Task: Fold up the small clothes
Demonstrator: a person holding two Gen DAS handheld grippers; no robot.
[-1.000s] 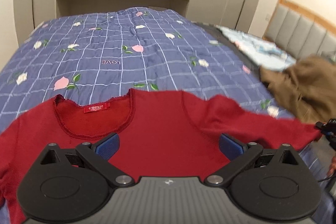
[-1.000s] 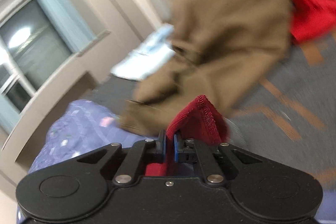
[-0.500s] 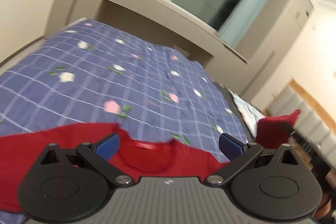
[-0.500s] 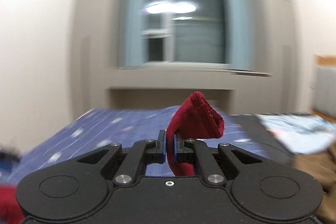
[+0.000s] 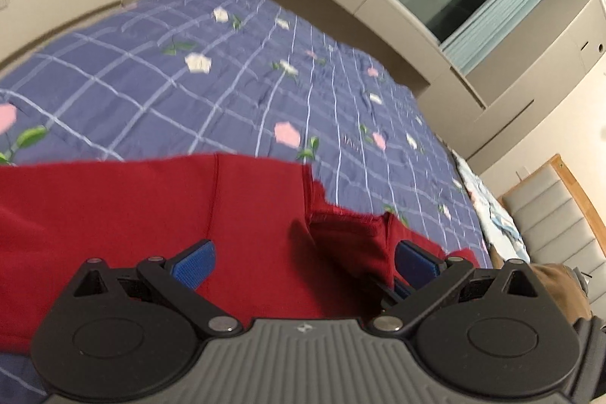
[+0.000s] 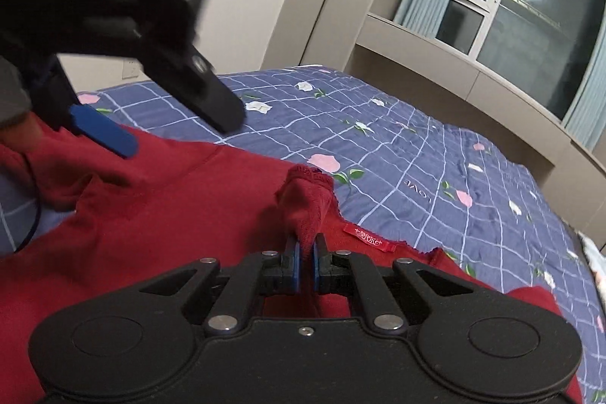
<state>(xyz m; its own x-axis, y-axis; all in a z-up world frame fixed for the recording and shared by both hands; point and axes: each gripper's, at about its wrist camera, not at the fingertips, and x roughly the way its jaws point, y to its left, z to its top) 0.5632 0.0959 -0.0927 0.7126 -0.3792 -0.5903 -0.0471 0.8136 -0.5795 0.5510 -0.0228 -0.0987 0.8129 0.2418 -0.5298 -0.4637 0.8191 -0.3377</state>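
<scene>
A small red sweater (image 5: 132, 214) lies spread on the bed, its body filling the near part of both views (image 6: 159, 237). My right gripper (image 6: 306, 252) is shut on the red sleeve cuff (image 6: 305, 195) and holds it over the sweater's body, next to the neckline label (image 6: 368, 239). My left gripper (image 5: 303, 260) is open and empty, just above the sweater near the folded-in sleeve (image 5: 352, 233). It also shows in the right wrist view (image 6: 159, 124) at upper left, with a blue pad (image 6: 102, 131) over the left shoulder area.
The sweater rests on a blue checked floral bedspread (image 5: 227, 93) that stretches toward a window wall (image 6: 530, 36). A brown garment (image 5: 556, 283) and a padded headboard (image 5: 560, 226) are at the right edge. A light blue cloth (image 5: 488, 203) lies near them.
My right gripper has carried the sleeve cuff from the bed's right side in over the sweater's body. My left gripper has swung left and tilted while staying open.
</scene>
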